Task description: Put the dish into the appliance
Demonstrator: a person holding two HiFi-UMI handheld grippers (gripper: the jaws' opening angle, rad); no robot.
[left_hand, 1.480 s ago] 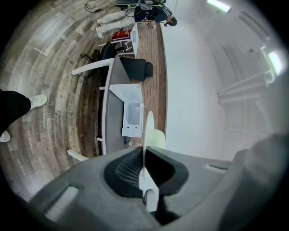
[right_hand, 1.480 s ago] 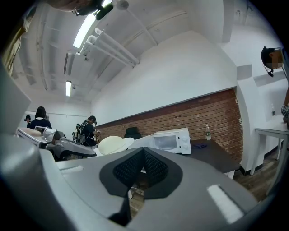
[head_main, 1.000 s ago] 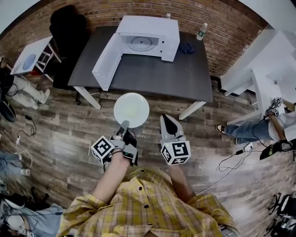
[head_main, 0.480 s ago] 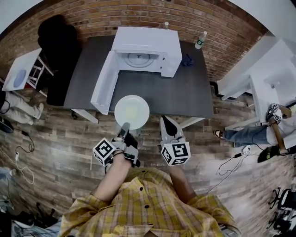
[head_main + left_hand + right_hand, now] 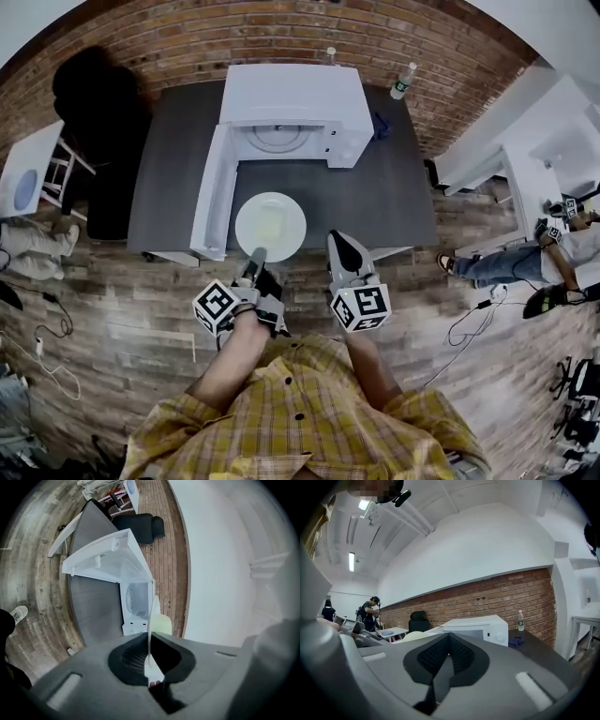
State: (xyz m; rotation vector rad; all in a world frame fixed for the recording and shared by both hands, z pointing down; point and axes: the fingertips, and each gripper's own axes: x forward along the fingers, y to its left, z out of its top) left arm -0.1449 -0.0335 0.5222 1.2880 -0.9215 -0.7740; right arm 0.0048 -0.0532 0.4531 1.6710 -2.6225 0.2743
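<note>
In the head view, a floor (image 5: 112, 300) of worn wooden planks meets a red brick wall (image 5: 187, 37) at 12 o'clock. Against the wall stands a dark, matte, rectangular surface (image 5: 375, 197) bearing a boxy white appliance (image 5: 291, 94). Its door (image 5: 208, 202) is swung open toward 7 o'clock, and a round glass turntable (image 5: 279, 138) shows inside. The dish (image 5: 270, 227), a smooth, round, pale plate, is held flat above the surface's near edge, at 6 o'clock from the appliance's opening. The left tool (image 5: 255, 255) is clenched on the dish's rim at 6 o'clock. The right tool (image 5: 342, 242), at 3 o'clock of the left, is clenched on nothing. A clear plastic bottle (image 5: 404, 80) stands at 2 o'clock of the appliance.
</note>
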